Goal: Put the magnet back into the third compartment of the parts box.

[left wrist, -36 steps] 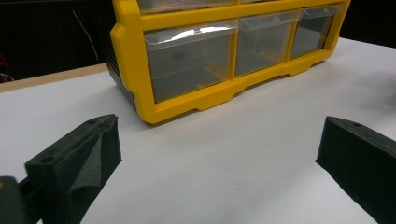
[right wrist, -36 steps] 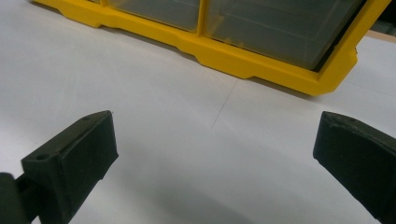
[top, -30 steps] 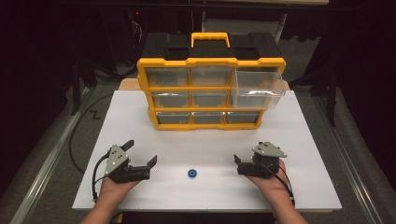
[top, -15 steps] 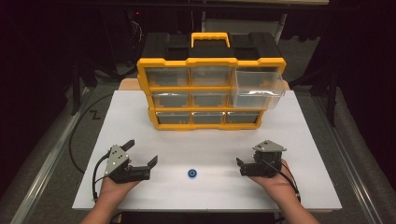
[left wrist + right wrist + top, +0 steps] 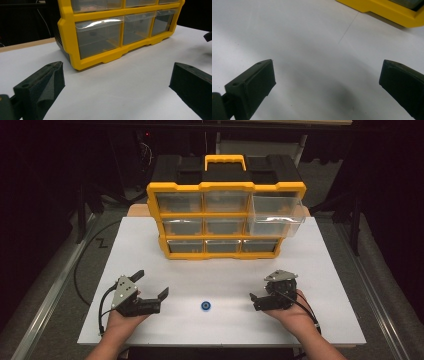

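High view: right tool slightly rightward (jaws apart).

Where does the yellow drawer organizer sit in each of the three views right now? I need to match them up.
High view: the yellow drawer organizer stands at top centre, at the table's far edge.
Left gripper view: it spans the top, its bottom-row drawers facing the camera.
Right gripper view: its yellow base crosses the top right corner.
Shared landmark: the white tabletop under its base.
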